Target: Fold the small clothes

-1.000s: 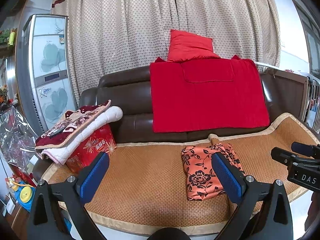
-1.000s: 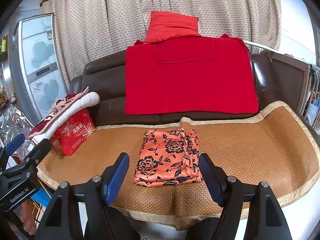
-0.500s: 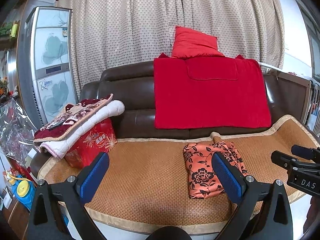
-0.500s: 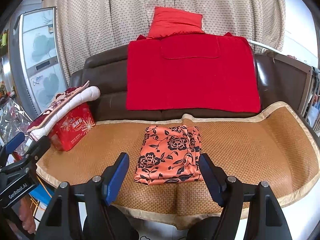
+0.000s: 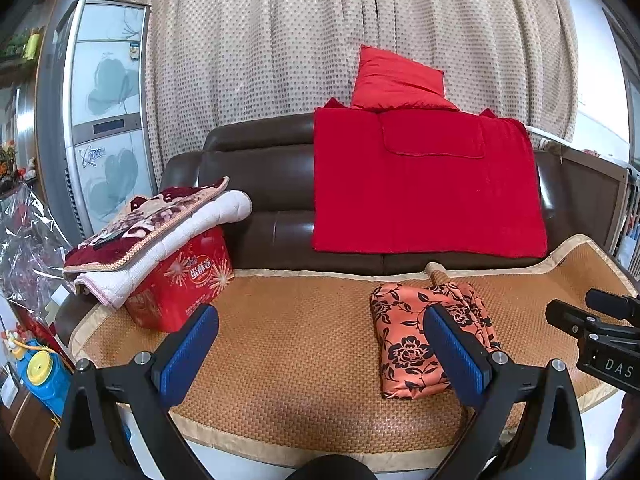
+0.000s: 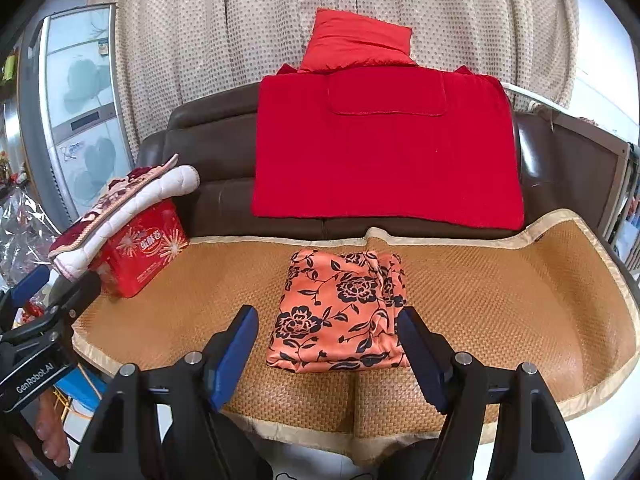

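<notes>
Fingers (image 5: 188, 354) of the left gripper (image 5: 320, 354) stand spread apart with nothing between the blue pads, hanging over the front of the sofa seat. Those of the right gripper (image 6: 328, 356) are likewise released, and in its own view the near edge of the folded garment shows between them, though the pads do not touch it.

Behind everything hangs a beige dotted curtain (image 5: 360, 32), and at the far left stands a tall cabinet with frosted floral doors (image 5: 104, 112). A brown leather sofa (image 5: 260, 184) fills the middle, its seat covered by a woven straw mat (image 6: 500, 292) with a pale border. Over the backrest drapes a red blanket (image 6: 380, 152), with a red cushion (image 6: 360, 40) propped on top against the curtain.

At the left end of the seat a folded quilt (image 5: 160, 228) lies on a red box (image 5: 184, 284) printed with starbursts.

On the mat, near its front edge and about mid-seat, rests the orange garment with black flowers (image 6: 340, 312), folded into a flat rectangle. In the left view it lies partly behind that gripper's right-hand finger, well apart from the box.
</notes>
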`<state>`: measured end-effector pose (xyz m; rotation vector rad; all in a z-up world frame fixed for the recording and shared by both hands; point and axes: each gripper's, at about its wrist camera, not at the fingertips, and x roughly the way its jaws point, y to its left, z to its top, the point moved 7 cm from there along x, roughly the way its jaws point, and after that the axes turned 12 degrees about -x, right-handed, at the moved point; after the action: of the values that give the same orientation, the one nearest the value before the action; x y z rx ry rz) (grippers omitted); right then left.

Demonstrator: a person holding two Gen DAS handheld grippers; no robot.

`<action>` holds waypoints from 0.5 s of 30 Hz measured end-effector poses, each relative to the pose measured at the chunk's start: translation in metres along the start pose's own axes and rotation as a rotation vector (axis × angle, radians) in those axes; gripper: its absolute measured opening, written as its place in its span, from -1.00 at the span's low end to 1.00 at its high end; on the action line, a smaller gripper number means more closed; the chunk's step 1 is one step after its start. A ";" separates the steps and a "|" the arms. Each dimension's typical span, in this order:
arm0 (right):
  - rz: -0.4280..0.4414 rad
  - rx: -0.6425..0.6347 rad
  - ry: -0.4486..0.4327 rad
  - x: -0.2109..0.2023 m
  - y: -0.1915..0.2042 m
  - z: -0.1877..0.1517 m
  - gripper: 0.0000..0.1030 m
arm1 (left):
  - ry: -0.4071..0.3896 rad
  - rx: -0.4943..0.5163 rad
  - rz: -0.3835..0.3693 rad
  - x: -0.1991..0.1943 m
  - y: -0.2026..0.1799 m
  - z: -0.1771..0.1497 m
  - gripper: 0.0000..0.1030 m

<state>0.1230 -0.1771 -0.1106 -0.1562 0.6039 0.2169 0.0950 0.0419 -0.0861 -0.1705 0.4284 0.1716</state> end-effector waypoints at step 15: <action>0.028 -0.015 0.053 0.061 -0.017 0.010 0.47 | 0.067 -0.008 0.056 0.056 -0.008 -0.002 0.98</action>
<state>0.1815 -0.1823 -0.1361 -0.1683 0.6580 0.2452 0.1459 0.0405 -0.1109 -0.1721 0.4996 0.2233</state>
